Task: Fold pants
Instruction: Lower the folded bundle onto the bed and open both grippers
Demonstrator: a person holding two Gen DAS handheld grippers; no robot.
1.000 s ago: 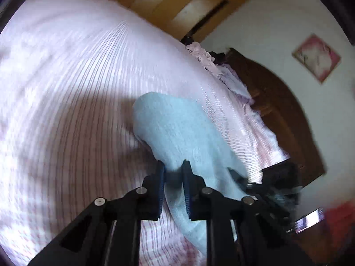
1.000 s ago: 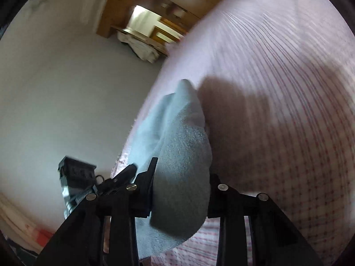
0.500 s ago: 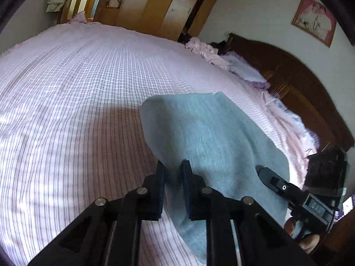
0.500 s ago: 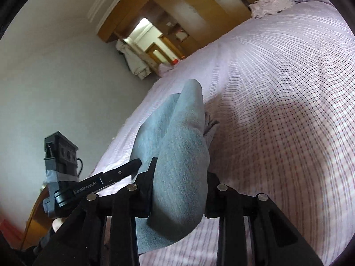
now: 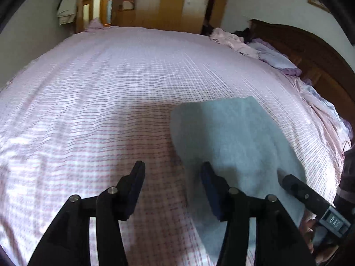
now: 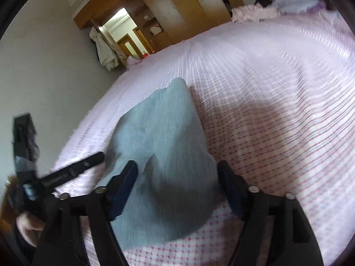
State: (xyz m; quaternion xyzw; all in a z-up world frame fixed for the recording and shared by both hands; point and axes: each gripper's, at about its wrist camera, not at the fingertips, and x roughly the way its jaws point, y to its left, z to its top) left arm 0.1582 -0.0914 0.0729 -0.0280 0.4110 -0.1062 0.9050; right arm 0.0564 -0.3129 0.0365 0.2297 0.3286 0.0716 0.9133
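Your bed (image 5: 124, 84) fills both views ahead of the fingers, covered in a pink-and-white checked sheet. Beyond the fingertips at the far side stand a wooden wardrobe (image 5: 168, 2) and an open doorway (image 6: 121, 30); a dark wooden headboard (image 5: 310, 53) runs along the right of your left gripper's view, with a heap of pink and lilac bedding (image 5: 250, 44) just in front of it.

The pants (image 5: 235, 137), grey-blue and folded into a compact flat shape, lie on the sheet. In the left wrist view they sit ahead and to the right of your fingers, and the right finger overlaps their near left edge. In the right wrist view the pants (image 6: 159, 155) lie between your two fingers and stretch forward past the tips.

Your left gripper (image 5: 172, 169): jaws opening, gap about half wide, only bare sheet between the pads; the cloth is not pinched.

Your right gripper (image 6: 177, 168): jaws opening, wide apart, the pants between them, but neither pad presses the fabric.

Each view catches the other gripper low at the side, with part of your hand (image 6: 28, 223) around it.
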